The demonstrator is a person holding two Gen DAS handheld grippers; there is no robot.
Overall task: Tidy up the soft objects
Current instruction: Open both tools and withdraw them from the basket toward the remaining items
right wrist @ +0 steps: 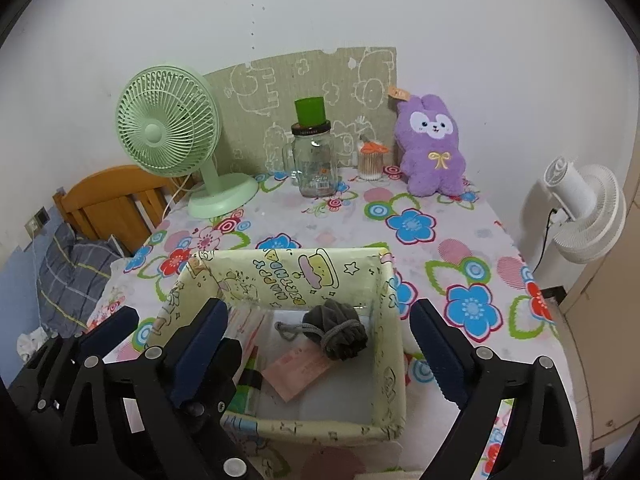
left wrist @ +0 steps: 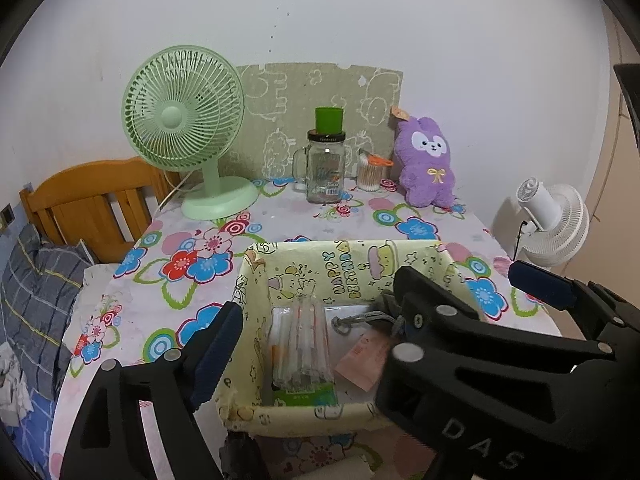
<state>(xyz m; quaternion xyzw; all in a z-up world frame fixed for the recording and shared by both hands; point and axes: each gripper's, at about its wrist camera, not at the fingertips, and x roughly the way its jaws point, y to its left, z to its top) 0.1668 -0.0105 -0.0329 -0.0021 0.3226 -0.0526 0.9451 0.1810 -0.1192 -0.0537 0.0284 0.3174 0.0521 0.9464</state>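
Both tongs, left (left wrist: 380, 292) and right (right wrist: 316, 332), gaped empty over the fabric bin (right wrist: 394, 364) holding the grey pouch (right wrist: 340, 334), so fetching the purple plush bunny (right wrist: 432, 148), upper right on the worktop, probably came next.

Both wrist views look forward and down over the counter (left wrist: 304, 224) from its near edge toward the back wall. Left wrist sits slightly left, close above the fabric box (left wrist: 256, 416); right wrist slightly right, same closeness to the box (right wrist: 394, 360). Shared: box, green fan (left wrist: 184, 120), jar (right wrist: 314, 164), purple plush (left wrist: 428, 160), white fan (right wrist: 588, 216).
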